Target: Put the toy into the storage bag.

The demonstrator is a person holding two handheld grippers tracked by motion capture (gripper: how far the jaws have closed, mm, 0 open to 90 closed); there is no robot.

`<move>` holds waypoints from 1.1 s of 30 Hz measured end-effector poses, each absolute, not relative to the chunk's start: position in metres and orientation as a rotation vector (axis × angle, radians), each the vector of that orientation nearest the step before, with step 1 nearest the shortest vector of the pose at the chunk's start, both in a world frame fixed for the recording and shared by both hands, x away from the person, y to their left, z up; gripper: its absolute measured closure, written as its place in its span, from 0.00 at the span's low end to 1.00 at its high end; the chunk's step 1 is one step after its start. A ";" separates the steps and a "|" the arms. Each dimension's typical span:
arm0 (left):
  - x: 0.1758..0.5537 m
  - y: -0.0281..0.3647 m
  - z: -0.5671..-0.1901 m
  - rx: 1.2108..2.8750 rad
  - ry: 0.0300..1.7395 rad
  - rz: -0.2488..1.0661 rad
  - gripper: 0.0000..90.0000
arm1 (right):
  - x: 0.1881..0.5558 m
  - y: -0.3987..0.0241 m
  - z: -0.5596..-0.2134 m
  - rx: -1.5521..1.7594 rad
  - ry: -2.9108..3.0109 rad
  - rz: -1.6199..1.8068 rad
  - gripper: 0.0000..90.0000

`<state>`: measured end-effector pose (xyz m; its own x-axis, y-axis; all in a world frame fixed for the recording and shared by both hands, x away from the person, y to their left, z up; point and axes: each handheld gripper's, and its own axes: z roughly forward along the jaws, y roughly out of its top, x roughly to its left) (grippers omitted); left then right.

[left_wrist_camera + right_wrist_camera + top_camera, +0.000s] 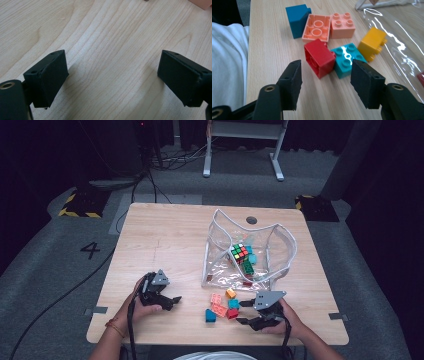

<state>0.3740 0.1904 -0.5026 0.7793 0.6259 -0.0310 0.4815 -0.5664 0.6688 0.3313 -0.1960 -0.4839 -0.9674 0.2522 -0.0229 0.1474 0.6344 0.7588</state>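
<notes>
Several toy bricks lie loose near the table's front: a red brick (320, 60) (232, 313), a teal brick (345, 59) (233, 303), a yellow brick (372, 45) (230, 293), two salmon bricks (317, 28) (217, 305) and a dark blue brick (297, 20) (210, 315). My right gripper (325, 82) (243, 312) is open just short of the red and teal bricks, touching neither. My left gripper (112, 80) (172, 301) rests open over bare wood at the front left.
A clear zip pouch (247, 252) lies open behind the bricks, holding a puzzle cube (240, 252) and a few more bricks. Its plastic edge (402, 45) runs along the right of the right gripper view. A white-clothed person (227, 65) sits at the table's front edge.
</notes>
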 end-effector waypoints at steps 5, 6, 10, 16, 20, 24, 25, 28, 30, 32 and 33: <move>0.374 0.190 -0.503 2.284 0.819 0.273 0.11 | 0.330 -0.182 -0.484 0.318 2.731 1.223 0.49; 0.374 0.190 -0.503 2.284 0.819 0.274 0.11 | 0.330 -0.180 -0.484 0.317 2.731 1.225 0.49; 0.374 0.190 -0.503 2.285 0.819 0.274 0.11 | 0.328 -0.170 -0.483 0.255 2.726 1.224 0.53; 0.374 0.190 -0.503 2.284 0.819 0.274 0.11 | 0.327 -0.163 -0.486 0.220 2.748 1.202 0.62; 0.374 0.190 -0.503 2.285 0.819 0.275 0.11 | 0.328 -0.163 -0.489 0.170 2.748 1.164 0.68; 0.374 0.190 -0.503 2.284 0.819 0.274 0.11 | 0.328 -0.166 -0.489 0.156 2.757 1.161 0.75; 0.374 0.190 -0.503 2.283 0.819 0.273 0.11 | 0.327 -0.167 -0.489 0.168 2.755 1.163 0.75; 0.374 0.190 -0.503 2.285 0.819 0.275 0.11 | 0.328 -0.171 -0.486 0.143 2.760 1.163 0.75; 0.374 0.190 -0.503 2.285 0.819 0.275 0.11 | 0.327 -0.174 -0.485 0.135 2.761 1.164 0.75; 0.374 0.190 -0.503 2.284 0.819 0.273 0.11 | 0.326 -0.180 -0.483 0.155 2.758 1.171 0.75; 0.374 0.190 -0.503 2.285 0.819 0.275 0.11 | 0.326 -0.182 -0.483 0.176 2.752 1.186 0.75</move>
